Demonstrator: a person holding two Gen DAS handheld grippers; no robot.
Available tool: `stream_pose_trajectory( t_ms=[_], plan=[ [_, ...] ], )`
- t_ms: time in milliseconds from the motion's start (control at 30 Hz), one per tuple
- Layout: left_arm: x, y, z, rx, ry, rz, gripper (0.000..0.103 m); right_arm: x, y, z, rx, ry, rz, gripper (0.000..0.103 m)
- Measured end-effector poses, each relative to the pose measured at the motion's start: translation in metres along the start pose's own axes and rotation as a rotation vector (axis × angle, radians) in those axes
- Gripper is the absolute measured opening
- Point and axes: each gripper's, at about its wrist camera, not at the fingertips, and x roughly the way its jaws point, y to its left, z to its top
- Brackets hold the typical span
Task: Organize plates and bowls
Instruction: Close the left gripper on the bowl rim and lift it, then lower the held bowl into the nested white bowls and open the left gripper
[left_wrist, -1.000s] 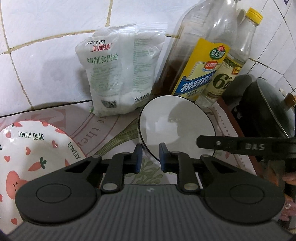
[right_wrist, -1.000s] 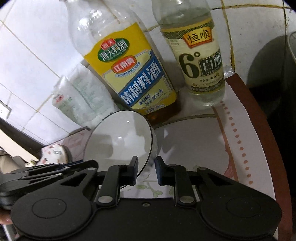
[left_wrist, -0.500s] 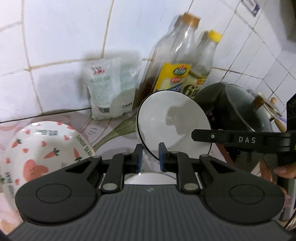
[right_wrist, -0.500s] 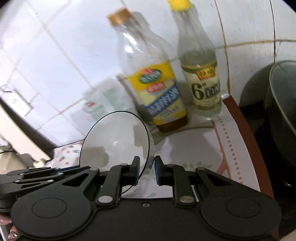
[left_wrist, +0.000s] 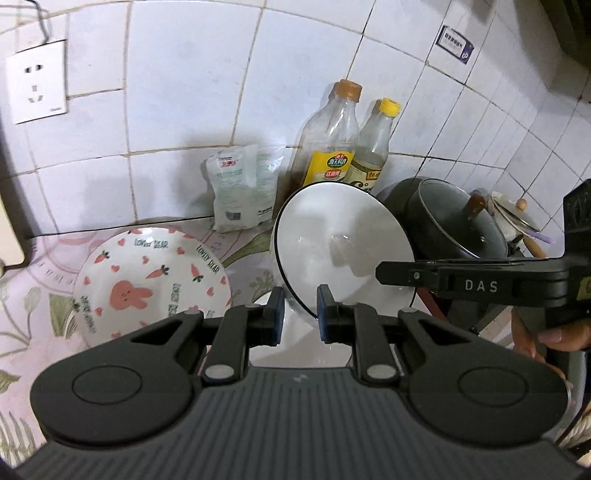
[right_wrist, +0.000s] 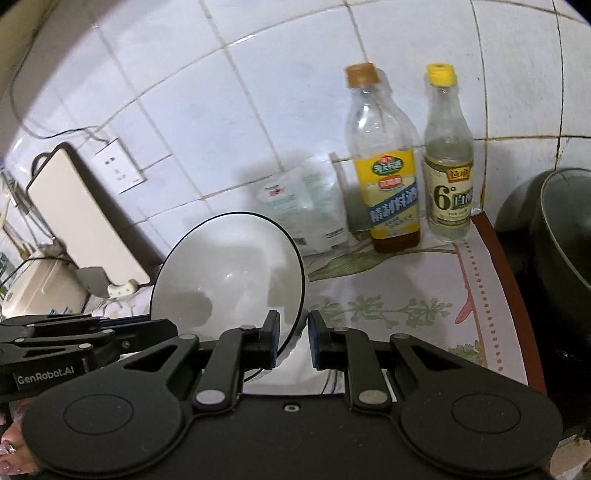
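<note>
White tiled wall (left_wrist: 177, 92) with a socket (left_wrist: 37, 86) behind a floral-clothed counter (right_wrist: 399, 295).

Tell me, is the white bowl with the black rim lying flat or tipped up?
Tipped up. The white bowl stands almost on its edge, its empty inside facing both cameras, with its lower rim between the fingers of the left gripper and the right gripper.

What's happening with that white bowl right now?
Both claws, left and right, pinch the white bowl by its rim. Bowl tilted, lifted. Bunny plate beside it; bottles behind.
</note>
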Motion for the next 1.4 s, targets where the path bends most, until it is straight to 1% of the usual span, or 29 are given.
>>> stream_pose_trajectory(
  t_ms=[167, 267, 567, 700, 867, 967, 1033, 1167, 1233, 1333, 1400],
  plan=[
    [-0.014, 0.005, -0.02, -0.015, -0.003, -0.003, 0.016, -0.004, 0.012, -0.015, -0.035, 0.005, -0.006, 0.021],
    [-0.011, 0.008, -0.031, -0.033, 0.006, -0.003, 0.016, -0.001, 0.015, -0.024, -0.051, 0.015, -0.009, 0.021],
    [0.018, 0.015, -0.047, -0.06, 0.031, 0.017, 0.016, 0.026, 0.015, -0.04, -0.153, 0.049, -0.065, 0.021],
    [0.032, 0.016, -0.05, -0.06, 0.039, 0.035, 0.016, 0.037, 0.012, -0.043, -0.185, 0.046, -0.081, 0.021],
    [0.052, 0.024, -0.055, -0.087, 0.072, 0.029, 0.016, 0.049, 0.011, -0.048, -0.235, 0.04, -0.109, 0.021],
    [0.06, 0.026, -0.059, -0.104, 0.097, 0.032, 0.016, 0.056, 0.008, -0.049, -0.227, 0.042, -0.116, 0.021],
    [0.062, 0.022, -0.062, -0.095, 0.116, 0.041, 0.017, 0.059, 0.007, -0.05, -0.242, 0.049, -0.121, 0.021],
    [0.069, 0.023, -0.062, -0.096, 0.131, 0.056, 0.017, 0.062, 0.009, -0.053, -0.277, 0.04, -0.139, 0.021],
    [0.069, 0.023, -0.063, -0.094, 0.117, 0.064, 0.018, 0.063, 0.009, -0.055, -0.293, 0.027, -0.144, 0.021],
    [0.063, 0.021, -0.066, -0.075, 0.094, 0.061, 0.022, 0.06, 0.012, -0.06, -0.332, -0.001, -0.144, 0.021],
    [0.057, 0.018, -0.068, -0.065, 0.08, 0.057, 0.026, 0.053, 0.014, -0.064, -0.359, -0.04, -0.145, 0.022]
  ],
)
